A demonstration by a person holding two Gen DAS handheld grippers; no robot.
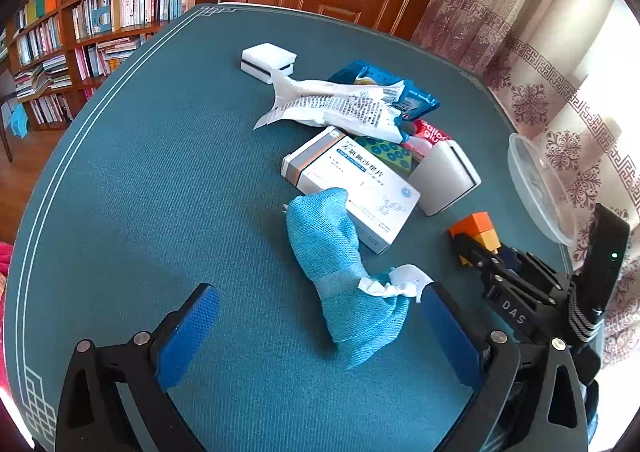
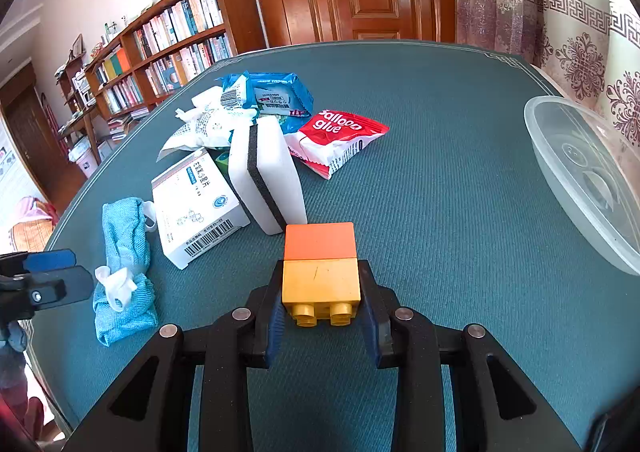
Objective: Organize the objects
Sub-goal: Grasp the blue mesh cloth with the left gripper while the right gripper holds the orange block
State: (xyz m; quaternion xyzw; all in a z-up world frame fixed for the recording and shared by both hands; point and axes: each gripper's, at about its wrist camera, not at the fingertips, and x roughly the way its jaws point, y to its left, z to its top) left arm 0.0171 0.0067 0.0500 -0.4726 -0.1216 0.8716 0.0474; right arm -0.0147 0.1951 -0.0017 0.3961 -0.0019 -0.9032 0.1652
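The teal cloth-covered table carries everything. Far right of the right gripper's fingers sits a clear round plastic container, tilted on the table's edge; what lies in it cannot be made out. Ahead and left of those fingers lies a white cardboard medicine box, barcode end toward the camera, its long axis running away from it; the print is too small to read. Just beside it a white sponge with a black middle layer stands on edge. Beyond lies a red and white packet lettered "balloon glue".

The left gripper stands wide open, with a crumpled light blue mesh cloth between its fingers, untouched.

The right gripper is clamped on a yellow and orange toy brick stack, studs toward the camera, orange end pointing away.
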